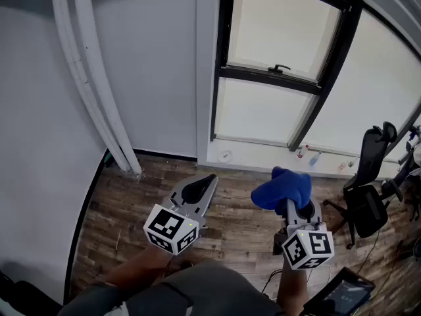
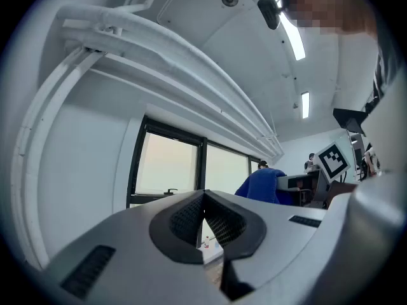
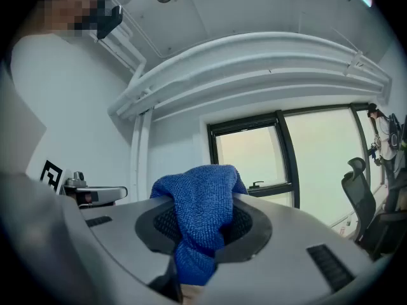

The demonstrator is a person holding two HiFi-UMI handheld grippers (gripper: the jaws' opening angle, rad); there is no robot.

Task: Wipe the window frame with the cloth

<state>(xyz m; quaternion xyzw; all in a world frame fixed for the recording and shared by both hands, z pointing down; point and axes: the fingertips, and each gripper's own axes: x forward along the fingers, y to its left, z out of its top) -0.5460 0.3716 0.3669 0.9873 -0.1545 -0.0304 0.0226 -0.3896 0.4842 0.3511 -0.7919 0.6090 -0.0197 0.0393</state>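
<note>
A black window frame (image 1: pixel 223 64) with a handle (image 1: pixel 281 68) stands in the white wall ahead; it also shows as the window frame (image 3: pixel 280 138) in the right gripper view and the frame (image 2: pixel 136 164) in the left gripper view. My right gripper (image 1: pixel 289 199) is shut on a blue cloth (image 1: pixel 283 188), which bunches out over its jaws, the cloth (image 3: pixel 200 215) filling the gap between them. My left gripper (image 1: pixel 200 188) is shut with nothing in it, its pads meeting (image 2: pixel 203 218). Both grippers hang well short of the window.
White pipes (image 1: pixel 92 78) run up the wall at the left. A white sill (image 1: pixel 263 153) with small bottles (image 1: pixel 309 154) lies under the window. A black office chair (image 1: pixel 368 189) stands at the right, a dark tablet-like device (image 1: pixel 339 295) at the lower right. The floor is wood (image 1: pixel 131 203).
</note>
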